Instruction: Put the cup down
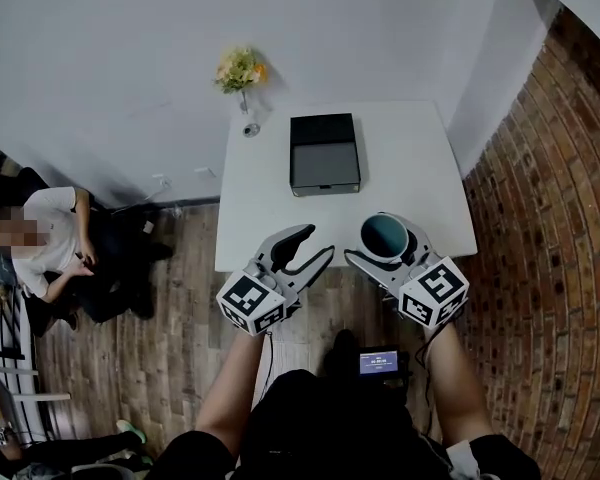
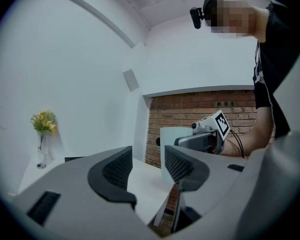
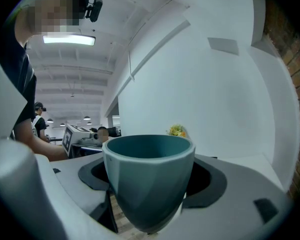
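**Teal cup gripped at its widest band, not yet set down**

We are holding the cup [image 3: 149, 181] in the right gripper [image 1: 372, 238], whose fingers [image 3: 210, 176] are clamping it from both sides just below the rim. In the head view it is sitting at lower centre-right, over the near edge of the white tabletop [image 1: 420, 168]. The right gripper view is showing wooden floor beneath its base, so we judge that it is hanging clear of the surface.

The left gripper [image 2: 147, 166] is floating just left of it, its fingers spread apart with nothing between them.

The cup is looking like glazed ceramic: rigid, smooth and faceted, with no handle showing. We are expecting moderate weight and no give under the pads. A glaze like this is likely to be slick, and the walls are tapering to a narrow foot. A hold lower down would tend to squeeze the cup upward and out, so the wide band under the rim is the sensible place to grip.

The small base is also making it tippy, and ceramic chips on a hard landing. We see nothing inside it.

The black box [image 1: 324, 153] is sitting mid-tabletop, well apart from the cup.
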### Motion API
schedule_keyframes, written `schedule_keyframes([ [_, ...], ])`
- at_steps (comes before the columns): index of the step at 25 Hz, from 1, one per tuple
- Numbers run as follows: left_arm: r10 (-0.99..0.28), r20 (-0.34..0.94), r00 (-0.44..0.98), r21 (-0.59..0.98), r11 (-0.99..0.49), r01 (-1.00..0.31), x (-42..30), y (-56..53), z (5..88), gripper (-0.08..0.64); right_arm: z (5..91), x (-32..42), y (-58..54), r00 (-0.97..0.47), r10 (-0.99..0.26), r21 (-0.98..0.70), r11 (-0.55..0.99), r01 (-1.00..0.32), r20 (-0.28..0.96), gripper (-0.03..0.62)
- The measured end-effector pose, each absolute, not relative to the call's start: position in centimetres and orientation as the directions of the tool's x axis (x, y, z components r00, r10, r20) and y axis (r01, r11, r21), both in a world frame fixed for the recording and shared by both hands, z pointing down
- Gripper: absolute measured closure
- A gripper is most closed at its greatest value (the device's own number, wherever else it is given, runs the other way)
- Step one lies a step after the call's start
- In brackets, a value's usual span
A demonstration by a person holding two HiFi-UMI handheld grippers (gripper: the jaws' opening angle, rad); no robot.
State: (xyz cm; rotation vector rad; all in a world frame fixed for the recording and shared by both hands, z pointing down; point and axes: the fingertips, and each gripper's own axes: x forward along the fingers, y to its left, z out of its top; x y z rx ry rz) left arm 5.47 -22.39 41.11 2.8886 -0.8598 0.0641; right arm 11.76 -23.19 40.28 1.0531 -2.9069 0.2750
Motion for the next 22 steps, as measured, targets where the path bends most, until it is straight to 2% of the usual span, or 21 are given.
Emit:
schedule_keyframes([
  [11, -0.562, 0.088, 0.822, 0.110, -0.815, -0.569, 4.3, -24.4, 40.9, 0.365, 40.0, 10.5, -25.3, -0.786, -0.612, -0.164, 0.770, -0.617, 0.088, 0.192],
  [22, -0.505, 0.066, 0.861, 0.112, -0.853, -0.509, 2.9, -26.1, 40.2, 0.365, 39.1, 8.3, -26.9, -0.750, -0.656, -0.148, 0.736, -0.661, 0.087, 0.192],
])
